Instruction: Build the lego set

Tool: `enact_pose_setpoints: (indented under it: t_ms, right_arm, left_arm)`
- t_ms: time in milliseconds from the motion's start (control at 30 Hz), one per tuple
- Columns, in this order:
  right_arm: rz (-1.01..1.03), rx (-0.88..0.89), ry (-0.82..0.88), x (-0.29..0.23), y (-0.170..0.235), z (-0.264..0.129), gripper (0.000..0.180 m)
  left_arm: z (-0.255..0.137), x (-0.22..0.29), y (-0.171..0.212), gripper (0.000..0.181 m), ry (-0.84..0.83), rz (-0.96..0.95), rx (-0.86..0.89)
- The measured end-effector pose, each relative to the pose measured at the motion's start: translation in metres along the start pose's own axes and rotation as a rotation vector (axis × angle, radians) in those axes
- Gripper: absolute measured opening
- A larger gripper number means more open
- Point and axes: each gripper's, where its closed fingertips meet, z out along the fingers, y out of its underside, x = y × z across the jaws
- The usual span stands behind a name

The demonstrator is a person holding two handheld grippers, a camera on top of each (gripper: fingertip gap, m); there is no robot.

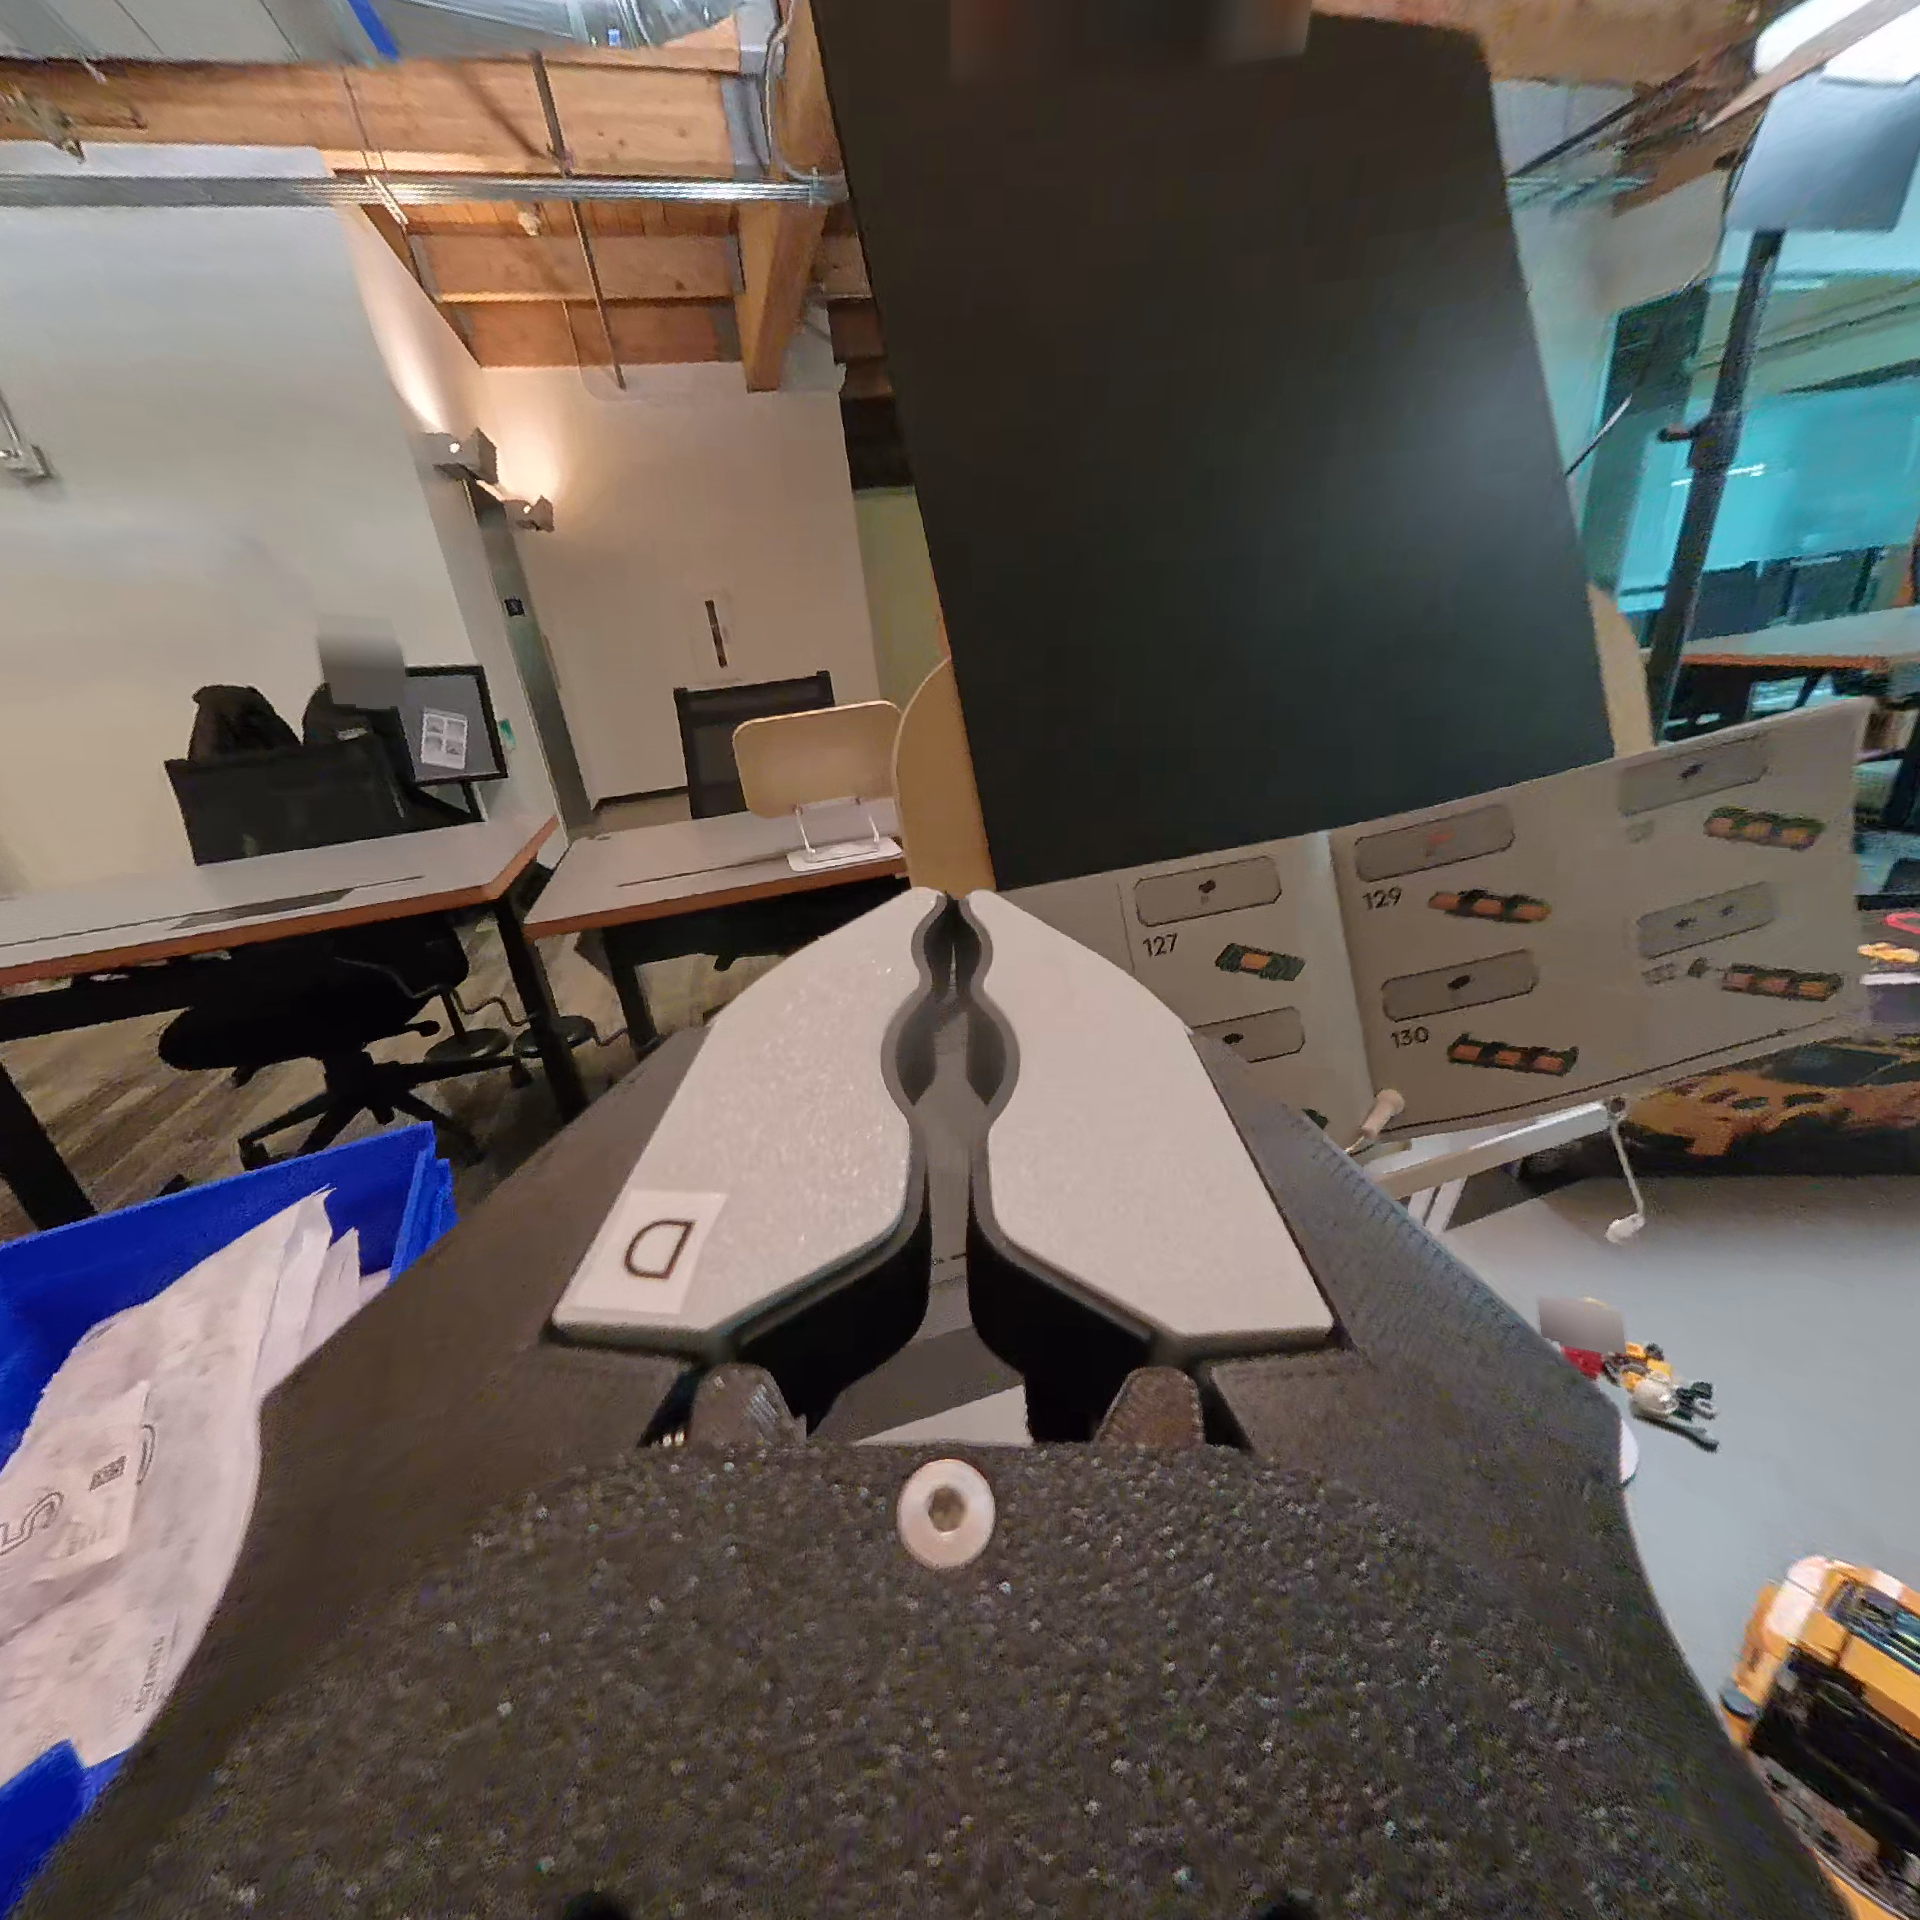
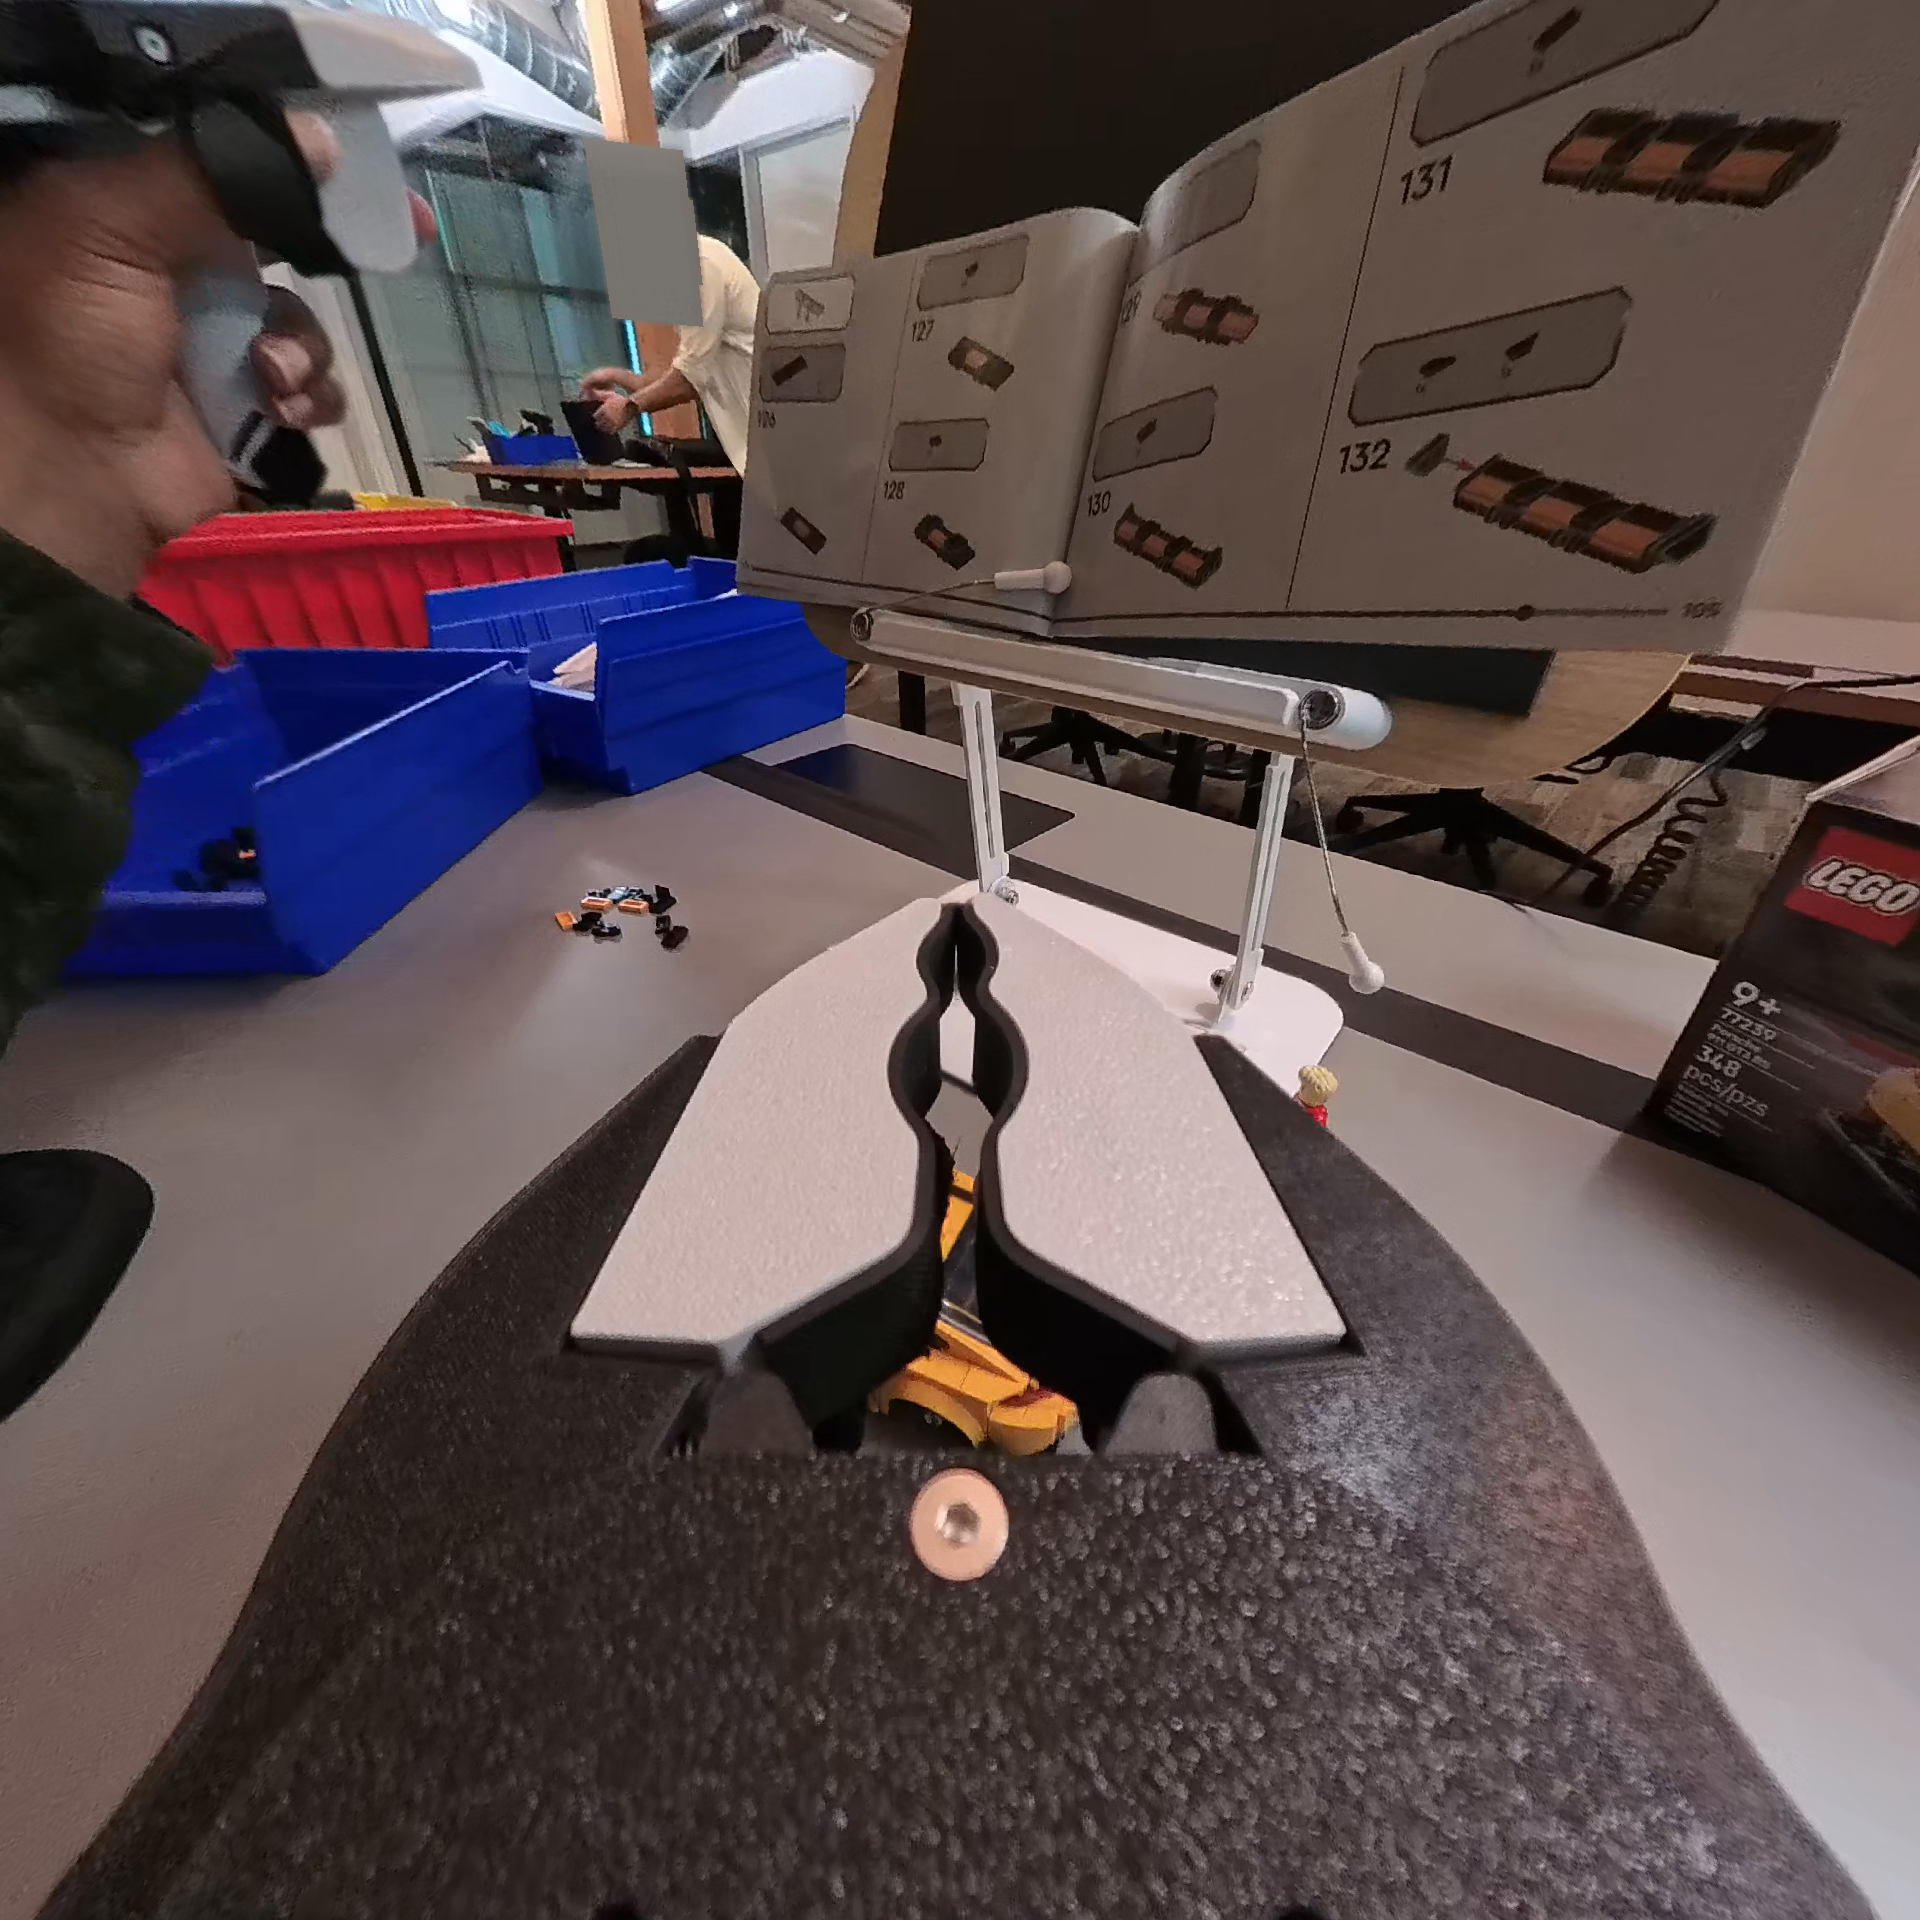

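Observation:
My left gripper (image 1: 951, 906) is shut and held up in the air, pointing past the open instruction booklet (image 1: 1507, 935). I cannot tell if anything tiny sits between its tips. It also shows at the top left of the right wrist view (image 2: 312, 135), held by a hand. My right gripper (image 2: 961, 916) is shut, low over the grey table (image 2: 364, 1091). A yellow Lego car (image 2: 966, 1392) shows through the gap under its fingers, and also at the lower right of the left wrist view (image 1: 1839, 1704). Small black and orange loose pieces (image 2: 623, 909) lie on the table to the left.
The booklet (image 2: 1247, 395) rests on a white stand (image 2: 1262, 862) straight ahead. Blue bins (image 2: 395, 790) and a red bin (image 2: 353, 571) stand at the left. A black Lego box (image 2: 1829, 1039) stands at the right. A minifigure (image 2: 1314, 1091) stands by the stand's base. A blue bin with paper bags (image 1: 208, 1299) is at the left. Across from one pair of fingers to the other is roughly 35 centimetres.

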Motion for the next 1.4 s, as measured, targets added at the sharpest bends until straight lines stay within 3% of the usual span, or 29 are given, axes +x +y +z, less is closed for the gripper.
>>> enact_pose_setpoints:
  t_ms: [233, 400, 533, 700, 800, 1000, 1200, 1400]
  right_arm:
    - [-0.031, 0.021, 0.001, -0.003, -0.009, -0.004, 0.000]
    - [-0.026, 0.028, 0.004, -0.002, -0.013, -0.006, 0.000]
    - [-0.036, 0.028, -0.002, 0.000, -0.019, -0.011, 0.000]
    - [-0.023, 0.020, -0.005, 0.005, -0.022, -0.017, 0.000]
    - [-0.023, 0.024, 0.005, 0.007, -0.024, -0.019, 0.000]
    - [-0.117, -0.065, 0.086, 0.019, -0.004, -0.027, 0.000]
    - [-0.159, -0.084, 0.116, 0.022, 0.004, -0.036, 0.000]
    - [-0.134, -0.085, 0.108, 0.024, 0.006, -0.037, 0.000]
  left_arm:
    - [-0.012, 0.023, 0.000, 0.000, 0.148, 0.024, -0.058]
    - [-0.015, 0.023, 0.019, 0.011, 0.181, 0.053, -0.187]
    - [-0.024, 0.020, 0.084, 0.007, 0.289, 0.211, -0.543]
    - [-0.062, -0.008, 0.200, 0.019, 0.515, 0.420, -1.059]
    - [-0.089, -0.017, 0.250, 0.019, 0.664, 0.507, -1.237]
    - [-0.113, -0.018, 0.300, 0.022, 0.866, 0.657, -1.411]
    - [-0.115, -0.029, 0.322, 0.024, 0.903, 0.741, -1.506]
    - [-0.115, -0.031, 0.325, 0.020, 0.916, 0.689, -1.549]
